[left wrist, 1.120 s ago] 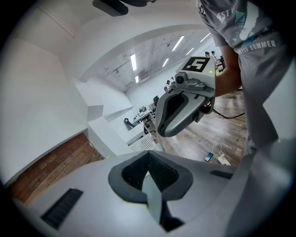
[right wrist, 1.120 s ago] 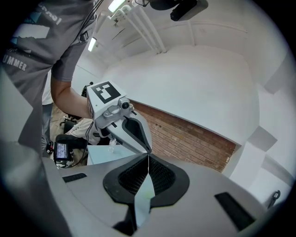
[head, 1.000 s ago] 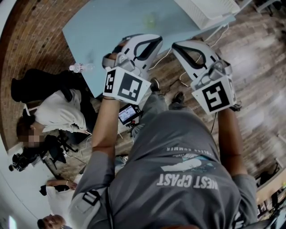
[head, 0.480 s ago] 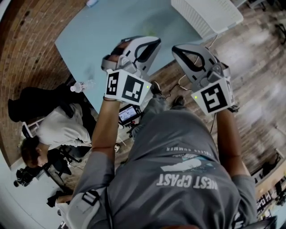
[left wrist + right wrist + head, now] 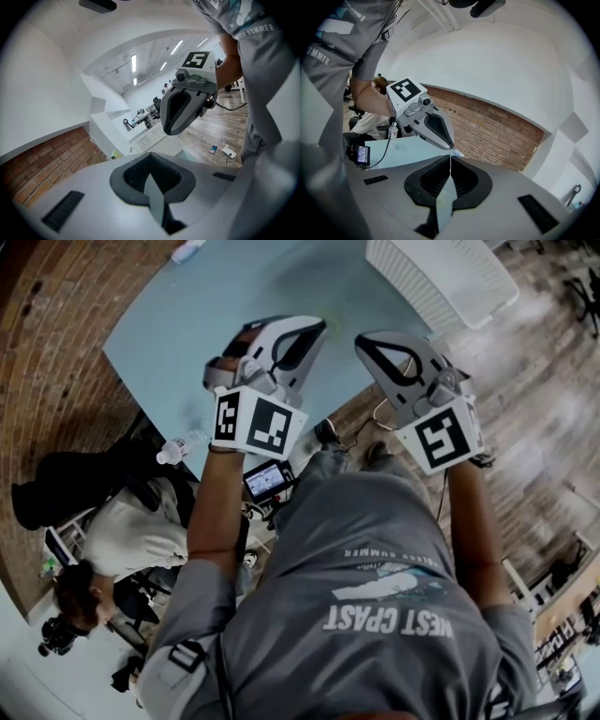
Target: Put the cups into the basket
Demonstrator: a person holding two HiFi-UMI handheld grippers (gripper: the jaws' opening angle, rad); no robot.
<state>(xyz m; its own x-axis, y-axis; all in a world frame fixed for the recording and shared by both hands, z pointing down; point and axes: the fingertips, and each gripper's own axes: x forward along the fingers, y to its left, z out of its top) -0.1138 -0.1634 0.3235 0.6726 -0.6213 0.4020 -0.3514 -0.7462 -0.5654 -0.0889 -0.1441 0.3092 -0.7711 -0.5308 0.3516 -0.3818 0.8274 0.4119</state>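
Note:
I hold both grippers up in front of my chest, side by side and above the near edge of the light-blue table [image 5: 244, 296]. The left gripper [image 5: 314, 329] is shut, its jaws meeting with nothing between them [image 5: 151, 157]. The right gripper [image 5: 367, 341] is shut and empty as well [image 5: 450, 157]. The white perforated basket [image 5: 441, 277] stands on the table's far right corner, beyond the right gripper, and shows again as the basket [image 5: 157, 140] in the left gripper view. I see no cup clearly. A small yellow-green object [image 5: 116, 153] sits near the basket, too small to tell.
A water bottle [image 5: 173, 448] lies by the table's left edge and another bottle [image 5: 187, 249] lies at the far side. A seated person [image 5: 141, 531] is at the left beside black gear. A small lit screen [image 5: 265, 481] and cables lie on the wooden floor [image 5: 525, 427].
The table and basket have slid lower and further into the head view. Both grippers stay shut and side by side, drifting slightly left.

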